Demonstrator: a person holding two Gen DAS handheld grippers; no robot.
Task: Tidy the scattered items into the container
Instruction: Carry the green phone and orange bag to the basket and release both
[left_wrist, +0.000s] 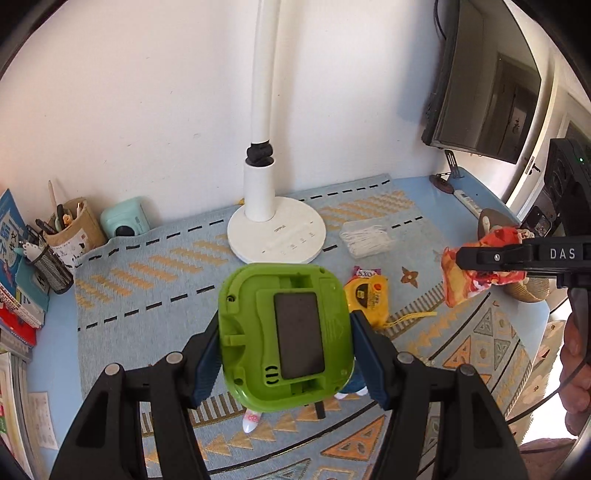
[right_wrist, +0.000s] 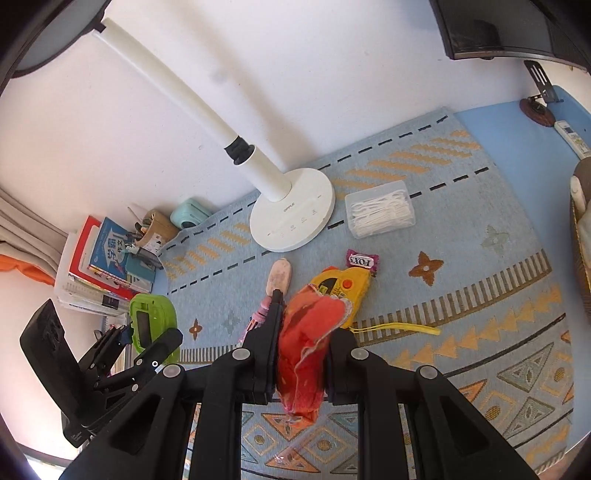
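My left gripper (left_wrist: 286, 321) is shut on a green plastic gadget (left_wrist: 284, 332), held above the patterned mat with its back and dark panel facing the camera. In the right wrist view the same gadget (right_wrist: 153, 317) shows at the far left. My right gripper (right_wrist: 308, 321) is shut on a red-orange snack packet (right_wrist: 310, 350), which hangs in the air. On the mat below lie a yellow tape measure (right_wrist: 343, 288), a FOX'S candy (right_wrist: 362, 261) and a pink oblong item (right_wrist: 279, 277). A woven basket (right_wrist: 583, 240) stands at the right edge, mostly out of frame.
A white lamp base (right_wrist: 291, 218) stands at the back of the mat, with a clear box of floss picks (right_wrist: 380, 214) beside it. Books (right_wrist: 103, 266), pen holders (left_wrist: 70, 236) and a mint device (left_wrist: 125, 221) crowd the left. A person's hand (left_wrist: 574, 362) shows at right.
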